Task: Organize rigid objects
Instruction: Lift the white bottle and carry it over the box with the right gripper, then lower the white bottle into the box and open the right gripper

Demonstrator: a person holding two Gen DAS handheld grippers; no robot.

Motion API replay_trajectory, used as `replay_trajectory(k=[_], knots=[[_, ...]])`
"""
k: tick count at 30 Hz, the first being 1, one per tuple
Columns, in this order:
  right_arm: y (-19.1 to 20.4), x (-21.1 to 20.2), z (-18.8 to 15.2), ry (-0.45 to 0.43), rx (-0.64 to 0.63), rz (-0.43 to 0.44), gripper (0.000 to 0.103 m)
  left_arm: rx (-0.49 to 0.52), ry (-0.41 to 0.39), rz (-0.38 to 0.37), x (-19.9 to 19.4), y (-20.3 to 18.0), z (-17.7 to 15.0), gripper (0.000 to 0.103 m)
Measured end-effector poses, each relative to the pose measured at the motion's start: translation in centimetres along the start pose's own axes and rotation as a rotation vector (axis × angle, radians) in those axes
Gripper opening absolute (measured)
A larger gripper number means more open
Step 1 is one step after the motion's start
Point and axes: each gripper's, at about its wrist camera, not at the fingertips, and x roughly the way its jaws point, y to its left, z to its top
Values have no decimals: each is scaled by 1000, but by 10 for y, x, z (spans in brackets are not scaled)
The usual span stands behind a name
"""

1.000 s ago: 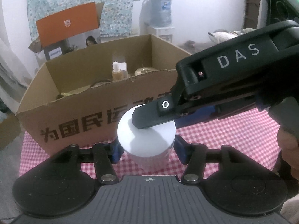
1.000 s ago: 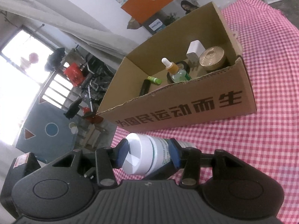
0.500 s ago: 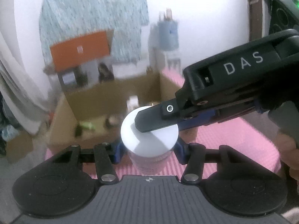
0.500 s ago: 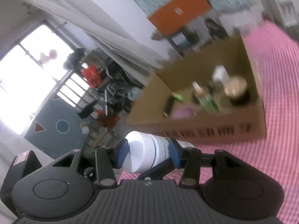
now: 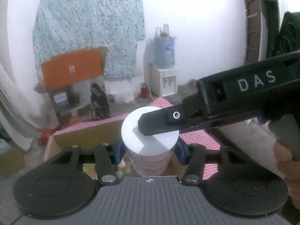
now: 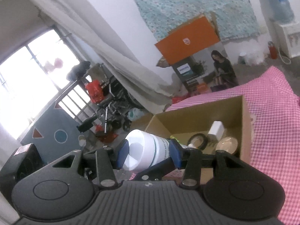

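A white plastic jar (image 5: 150,140) with a white lid is held by both grippers at once. My left gripper (image 5: 149,150) is shut on its body. My right gripper (image 6: 148,153) is shut on it too, one finger (image 5: 159,123) lying across the lid; the jar (image 6: 144,152) shows sideways in the right wrist view. The jar hangs above the open cardboard box (image 6: 243,123) on the pink checked cloth (image 6: 271,131). The box holds a gold-lidded jar (image 6: 226,144), a white box (image 6: 216,128), a black-rimmed round item (image 6: 196,142) and other small items.
The box's near edge (image 5: 84,136) shows under the left gripper. Beyond the table stand an orange carton (image 5: 72,70), a water dispenser (image 5: 165,75), a wheelchair (image 6: 112,110) and a window (image 6: 28,86). A hand (image 5: 286,161) holds the right gripper.
Both grippers have lifted the jar from table level in front of the box to above the box's opening. The box has dropped low in both views.
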Motion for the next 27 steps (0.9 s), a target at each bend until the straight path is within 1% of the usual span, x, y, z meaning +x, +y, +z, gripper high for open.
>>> replay_trajectory(k=[4, 7, 12, 14, 19, 22, 27], knots=[[-33, 19, 11, 50, 61, -19, 51, -35, 91, -32, 34, 5, 3, 53], [-54, 33, 8, 95, 105, -28, 51, -62, 159, -41, 53, 6, -5, 53], [-79, 51, 0, 152, 137, -35, 51, -100, 240, -41, 76, 12, -16, 53], [-83, 57, -2, 166, 125, -41, 51, -117, 260, -37, 82, 13, -18, 53], [-88, 69, -5, 192, 78, -65, 53, -109, 299, -20, 95, 11, -22, 53], [-87, 73, -5, 201, 39, -88, 53, -111, 315, -29, 103, 12, -23, 53], [-86, 74, -5, 199, -4, -114, 54, -91, 302, -28, 110, 7, -25, 53]])
